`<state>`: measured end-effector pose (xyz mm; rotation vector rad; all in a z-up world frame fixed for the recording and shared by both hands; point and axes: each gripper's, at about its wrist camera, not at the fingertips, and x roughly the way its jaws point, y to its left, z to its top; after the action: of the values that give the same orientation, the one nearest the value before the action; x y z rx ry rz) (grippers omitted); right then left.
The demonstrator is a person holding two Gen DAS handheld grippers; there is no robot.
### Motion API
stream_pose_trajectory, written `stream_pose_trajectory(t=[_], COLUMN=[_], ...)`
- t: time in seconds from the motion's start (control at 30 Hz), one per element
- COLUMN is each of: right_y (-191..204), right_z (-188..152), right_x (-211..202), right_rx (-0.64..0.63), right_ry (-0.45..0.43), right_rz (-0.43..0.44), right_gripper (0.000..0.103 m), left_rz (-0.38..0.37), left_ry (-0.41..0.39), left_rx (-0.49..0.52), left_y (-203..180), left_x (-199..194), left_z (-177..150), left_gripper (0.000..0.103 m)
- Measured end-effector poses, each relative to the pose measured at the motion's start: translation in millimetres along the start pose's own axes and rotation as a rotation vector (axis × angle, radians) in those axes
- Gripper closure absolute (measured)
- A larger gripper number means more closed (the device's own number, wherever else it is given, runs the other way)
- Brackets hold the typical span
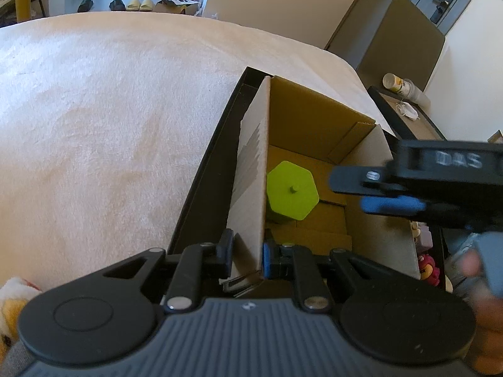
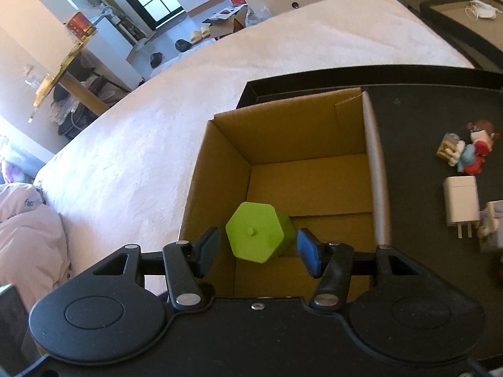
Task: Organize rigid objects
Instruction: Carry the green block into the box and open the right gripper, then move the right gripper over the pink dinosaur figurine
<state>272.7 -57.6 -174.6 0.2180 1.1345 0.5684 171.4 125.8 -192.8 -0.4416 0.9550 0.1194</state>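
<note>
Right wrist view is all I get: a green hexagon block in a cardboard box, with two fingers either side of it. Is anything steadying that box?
Observer: Yes. The left gripper is shut on the cardboard box, pinching its left wall with one finger outside and one inside.
Operator: Can you see my fingers from that side?
Observer: Yes. The right gripper comes in from the right, over the box's right wall.
Operator: Anything else near the left one?
Observer: An orange and white plush toy shows at the bottom left corner of the left wrist view.
</note>
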Motion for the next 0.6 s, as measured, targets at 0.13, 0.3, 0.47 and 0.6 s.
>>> stream_pose_trajectory(t=[0.13,0.3,0.47,0.6], right_y=[-6,-15,-28,-41], right_z=[-2,-3,-6,-7], right_x=[-19,-35,-51,-63], right_rx=[-0.019,-0.023,-0.010,-0.001], right_ry=[-0.015,-0.036,-0.060,-0.077], right_rz=[-0.014,-0.030,-0.041,-0.055], right_gripper=[0.048,0.047,0.046,0.045], left_rz=[0.009,0.021,0.041,0.055], left_ry=[-0.002,-0.002,-0.006,-0.009], left_rx=[0.006,0.011,0.025,0.033], left_y=[-2,-4,-8,-11], left_x=[0,0,0,0], left_z=[0,0,0,-1], left_gripper=[0.087,0.087,0.088,0.088])
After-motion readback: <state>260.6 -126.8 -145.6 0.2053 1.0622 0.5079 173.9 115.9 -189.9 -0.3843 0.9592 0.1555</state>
